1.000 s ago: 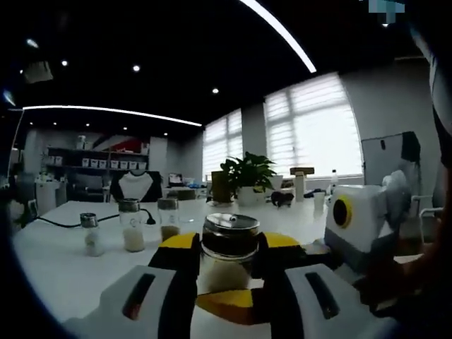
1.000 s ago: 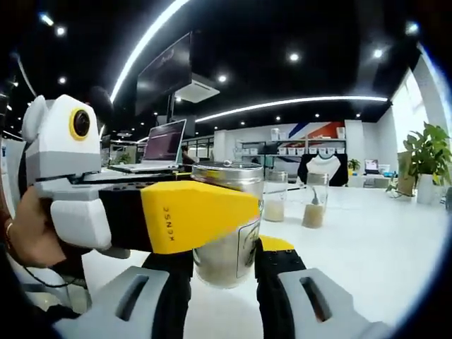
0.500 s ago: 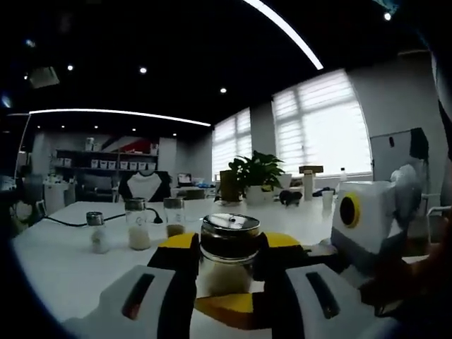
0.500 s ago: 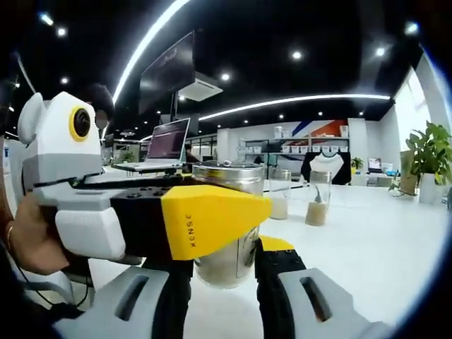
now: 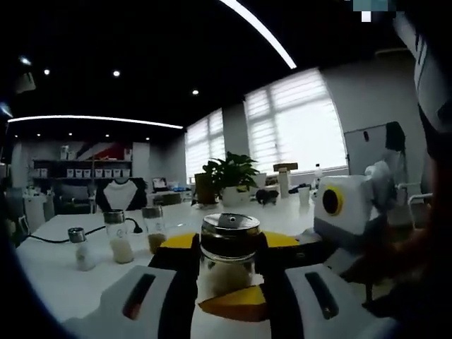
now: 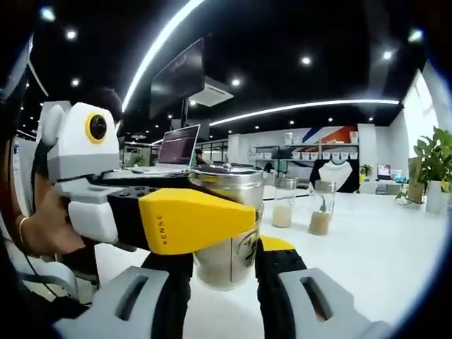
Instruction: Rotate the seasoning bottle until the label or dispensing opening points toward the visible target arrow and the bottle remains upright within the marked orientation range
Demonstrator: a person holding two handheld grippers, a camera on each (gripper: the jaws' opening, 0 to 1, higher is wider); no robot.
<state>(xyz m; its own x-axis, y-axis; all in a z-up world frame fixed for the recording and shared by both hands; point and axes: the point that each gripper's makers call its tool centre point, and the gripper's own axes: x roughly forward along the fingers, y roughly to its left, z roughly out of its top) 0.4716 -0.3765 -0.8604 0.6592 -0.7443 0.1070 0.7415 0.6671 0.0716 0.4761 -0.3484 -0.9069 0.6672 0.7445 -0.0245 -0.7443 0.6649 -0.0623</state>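
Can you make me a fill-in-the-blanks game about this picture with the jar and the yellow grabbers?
1. The seasoning jar has a shiny ____ lid.
2. The left gripper and the right gripper are both closed on the same ____.
3. By the bright windows stands a green potted ____.
4. In the left gripper view, ____ smaller shakers stand on the white table.

Missing words: metal; jar; plant; three

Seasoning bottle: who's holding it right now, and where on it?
Both grippers. The left gripper clamps the seasoning bottle on its glass body below the metal cap; the right gripper grips the lower body.
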